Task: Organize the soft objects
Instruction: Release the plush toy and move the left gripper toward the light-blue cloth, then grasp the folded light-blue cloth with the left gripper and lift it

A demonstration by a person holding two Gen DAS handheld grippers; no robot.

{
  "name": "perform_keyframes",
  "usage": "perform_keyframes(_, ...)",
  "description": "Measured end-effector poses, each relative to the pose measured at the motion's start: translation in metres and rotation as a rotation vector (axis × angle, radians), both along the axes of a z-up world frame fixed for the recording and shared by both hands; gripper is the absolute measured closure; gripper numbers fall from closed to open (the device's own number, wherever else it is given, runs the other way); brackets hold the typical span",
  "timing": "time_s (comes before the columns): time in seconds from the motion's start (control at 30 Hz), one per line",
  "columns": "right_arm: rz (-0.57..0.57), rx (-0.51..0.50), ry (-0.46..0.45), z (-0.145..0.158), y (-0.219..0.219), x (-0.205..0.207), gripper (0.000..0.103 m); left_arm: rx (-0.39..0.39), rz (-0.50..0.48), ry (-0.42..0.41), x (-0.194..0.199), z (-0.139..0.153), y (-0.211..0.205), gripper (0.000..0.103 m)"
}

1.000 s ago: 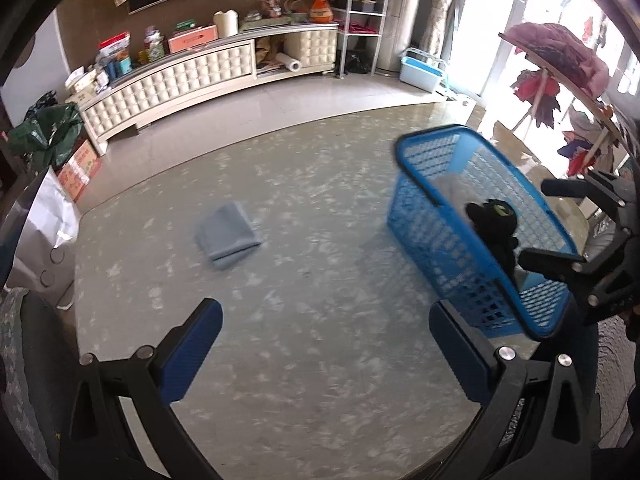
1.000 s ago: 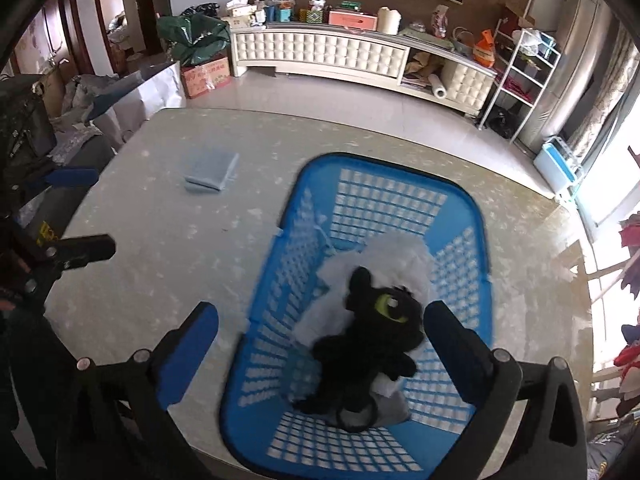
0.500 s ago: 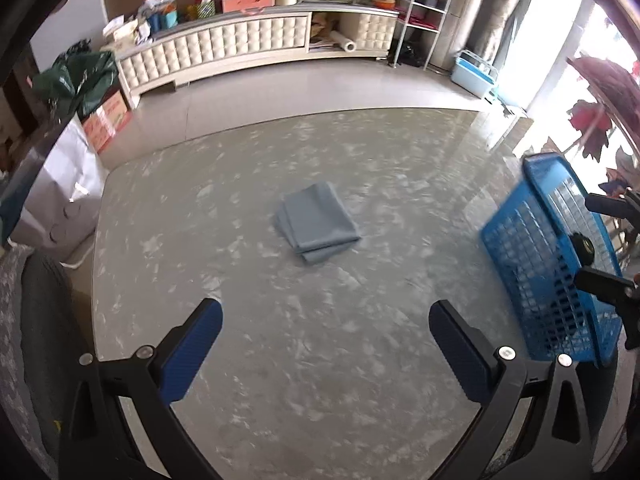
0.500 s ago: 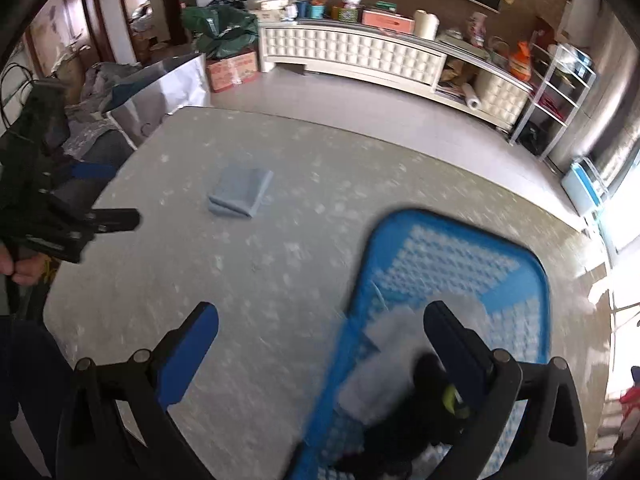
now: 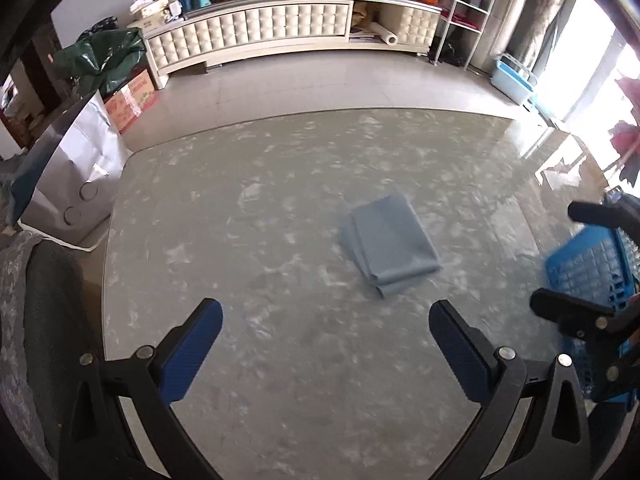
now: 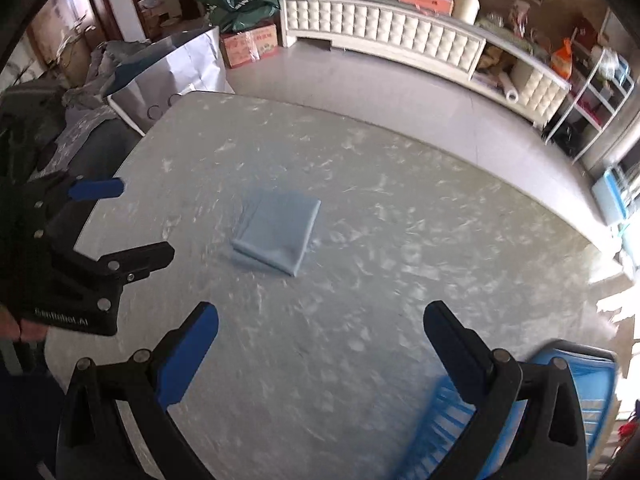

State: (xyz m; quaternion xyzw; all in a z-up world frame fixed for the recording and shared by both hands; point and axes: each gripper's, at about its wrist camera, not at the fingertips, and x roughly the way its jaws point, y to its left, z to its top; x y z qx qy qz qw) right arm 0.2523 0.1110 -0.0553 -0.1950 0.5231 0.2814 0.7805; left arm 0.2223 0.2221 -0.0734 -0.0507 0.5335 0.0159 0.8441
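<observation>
A folded cloth (image 5: pixel 390 240) in plain blue-grey lies on a grey tabletop (image 5: pixel 280 208) mottled with pale, marble-like flecks. The basket (image 5: pixel 588 264) is bright blue with a grid of small openings. Both the left tongs (image 5: pixel 326 326) and the right tongs (image 6: pixel 320 322) are black with dark blue pads. A long cabinet (image 5: pixel 280 28) is cream with a tufted square pattern.

marbled table (image 5: pixel 304 360) taking up the foreground | white paper bag (image 5: pixel 76 168) standing off the table's far-left corner | green bag (image 5: pixel 100 56) sitting on a cardboard box (image 5: pixel 132 98) beyond it | tufted cream cabinet (image 5: pixel 280 28) running along the far wall, clutter lying on top | wire shelf rack (image 5: pixel 466 4) standing at its right end
</observation>
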Motion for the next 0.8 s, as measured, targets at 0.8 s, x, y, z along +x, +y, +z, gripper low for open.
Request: perform_keyframes(0.8, -0.016, -0.124, 0.013, -0.04, 0.009, 0.002, 0.0, -0.023, -0.283, 0.095, 0.067, -0.069, -0.039, 0.025)
